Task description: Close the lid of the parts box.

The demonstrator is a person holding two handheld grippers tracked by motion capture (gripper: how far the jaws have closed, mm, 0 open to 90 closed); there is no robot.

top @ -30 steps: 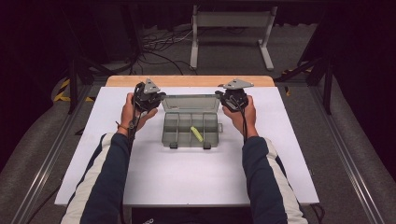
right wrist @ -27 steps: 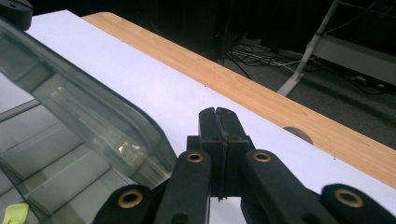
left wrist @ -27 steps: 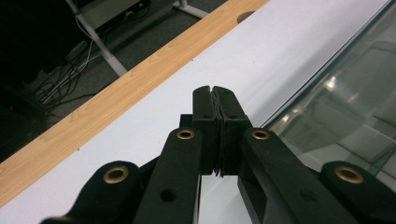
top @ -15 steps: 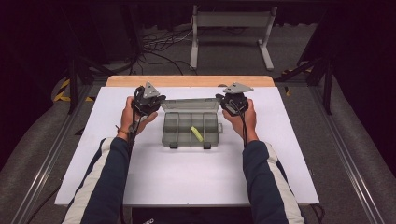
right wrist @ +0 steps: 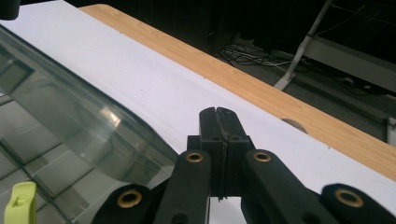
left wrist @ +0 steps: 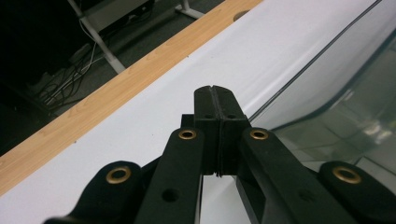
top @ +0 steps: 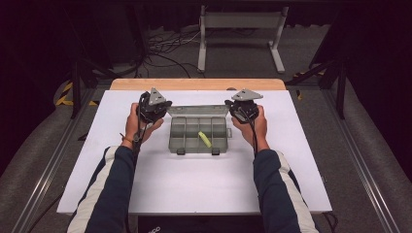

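Organizer box [top: 199,133] between both tools

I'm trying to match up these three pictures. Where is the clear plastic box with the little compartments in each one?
High view: the compartment box sits mid-table between the two grippers, lid open.
Left gripper view: its clear lid takes up the right side, beside the shut jaws.
Right gripper view: the box takes up the lower left, left of the shut jaws.
Shared landmark: the wooden table edge beyond the white surface.
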